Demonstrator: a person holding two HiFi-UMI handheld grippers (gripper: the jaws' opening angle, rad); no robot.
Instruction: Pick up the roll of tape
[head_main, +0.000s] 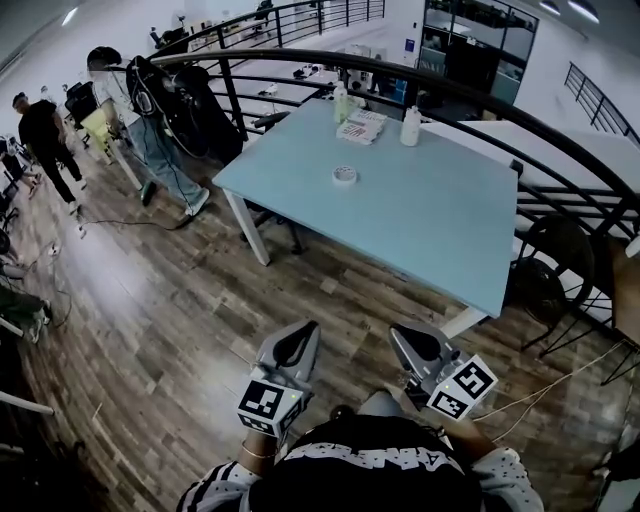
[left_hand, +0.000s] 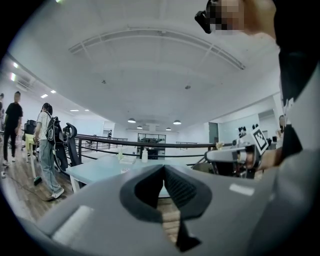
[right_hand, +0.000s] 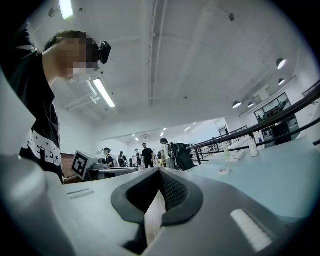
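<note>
The roll of tape (head_main: 344, 175) lies flat, a small white ring, near the middle of the light blue table (head_main: 440, 220). Both grippers hang over the wooden floor well short of the table's near edge, close to my body. My left gripper (head_main: 311, 328) and my right gripper (head_main: 397, 333) point toward the table side by side, each shut with nothing between its jaws. In the right gripper view the tape (right_hand: 224, 171) shows far ahead on the table, beyond the closed right gripper (right_hand: 160, 173). The left gripper (left_hand: 163, 168) looks at the table's edge (left_hand: 95, 169).
Two white bottles (head_main: 410, 127) (head_main: 341, 103) and a stack of printed sheets (head_main: 360, 127) stand at the table's far side. A curved black railing (head_main: 560, 140) runs behind it. Black chairs (head_main: 555, 265) sit at the right, people (head_main: 45, 140) and hung bags (head_main: 185, 105) at the left.
</note>
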